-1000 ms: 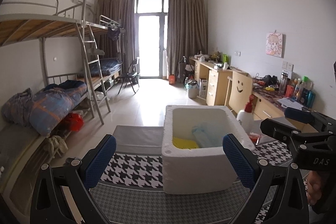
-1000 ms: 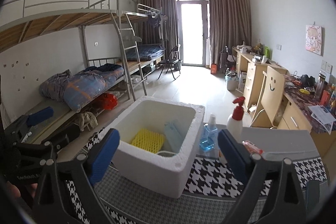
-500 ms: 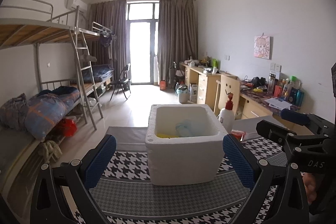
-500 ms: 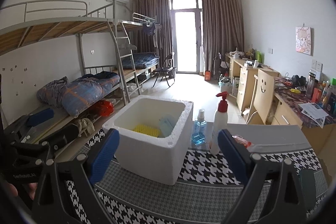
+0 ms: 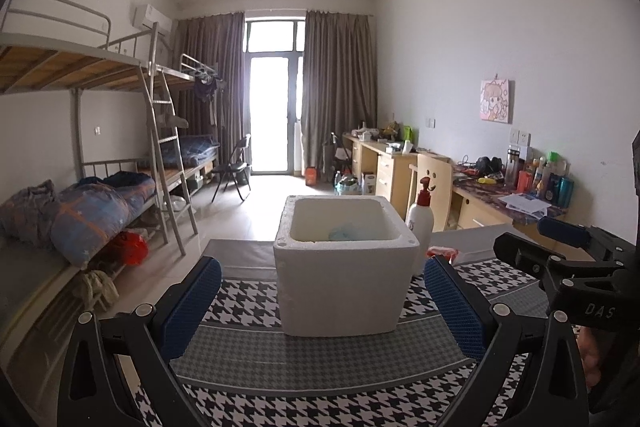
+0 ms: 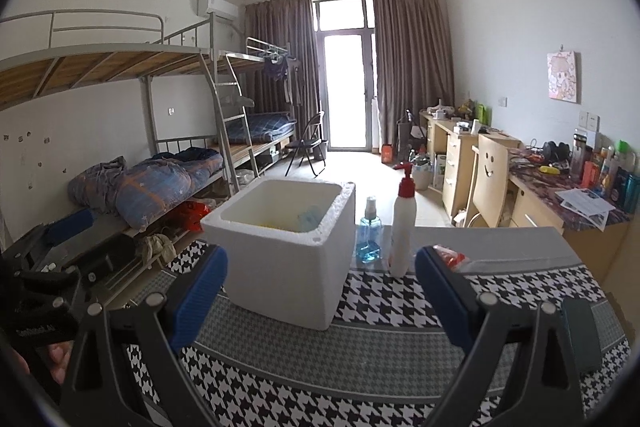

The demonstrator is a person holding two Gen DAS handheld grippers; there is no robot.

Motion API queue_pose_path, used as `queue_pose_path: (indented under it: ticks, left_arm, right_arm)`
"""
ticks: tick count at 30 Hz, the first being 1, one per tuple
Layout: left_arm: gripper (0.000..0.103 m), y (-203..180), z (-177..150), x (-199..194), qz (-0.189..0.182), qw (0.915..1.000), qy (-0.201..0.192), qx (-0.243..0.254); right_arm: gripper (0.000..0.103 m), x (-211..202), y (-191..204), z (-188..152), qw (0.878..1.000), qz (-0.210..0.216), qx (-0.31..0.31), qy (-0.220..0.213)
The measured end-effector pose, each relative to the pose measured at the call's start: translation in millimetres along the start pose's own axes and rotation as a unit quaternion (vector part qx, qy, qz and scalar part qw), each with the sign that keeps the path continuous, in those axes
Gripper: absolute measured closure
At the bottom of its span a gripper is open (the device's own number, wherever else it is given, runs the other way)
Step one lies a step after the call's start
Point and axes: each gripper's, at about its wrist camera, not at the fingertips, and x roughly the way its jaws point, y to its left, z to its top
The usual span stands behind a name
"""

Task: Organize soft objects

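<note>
A white foam box stands on the houndstooth tablecloth. Inside it a pale blue soft item shows above the rim, and a sliver of a yellow item appears only in the right wrist view. My left gripper is open and empty, in front of the box and short of it. My right gripper is also open and empty, with the box between and beyond its fingers. The right gripper's black frame shows at the right of the left wrist view.
A white pump bottle with a red top and a blue spray bottle stand right of the box. A red packet lies behind them. A dark flat object lies at the right. Bunk beds left, desks right.
Both grippers have drawn back and lowered from the box, so I see less of its inside. The box and bottles have stayed put.
</note>
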Motion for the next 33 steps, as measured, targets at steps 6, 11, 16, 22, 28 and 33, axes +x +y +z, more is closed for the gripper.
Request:
queue_pose_path:
  ticks: [6,11,16,22,28,33]
  left_arm:
    - [0.001,-4.2,-8.9,-11.7,-0.009,0.9999,-0.011,0.005]
    - [0.001,-4.7,-16.3,-18.5,-0.014,0.9997,-0.017,-0.001]
    - [0.001,-6.2,-24.1,-23.1,-0.015,0.9995,-0.028,-0.004]
    - [0.001,-6.0,-29.4,-26.3,-0.008,0.9994,-0.032,-0.009]
    - [0.001,-8.1,-36.0,-29.0,-0.003,0.9994,-0.033,-0.007]
    - [0.001,-9.9,-41.3,-33.0,0.0,0.9994,-0.033,-0.007]
  right_arm:
    - [0.006,-15.8,0.4,-9.2,1.0,-0.004,0.001,-0.019]
    - [0.006,-25.4,1.7,-17.5,0.999,-0.008,-0.002,-0.032]
    - [0.005,-31.5,1.9,-28.5,0.999,-0.004,0.0,-0.039]
    - [0.003,-34.9,5.1,-39.9,0.999,-0.013,-0.006,-0.043]
    - [0.001,-38.2,1.1,-50.3,0.999,-0.016,0.004,-0.05]
    - [0.001,-41.3,0.1,-56.9,0.999,-0.012,0.009,-0.046]
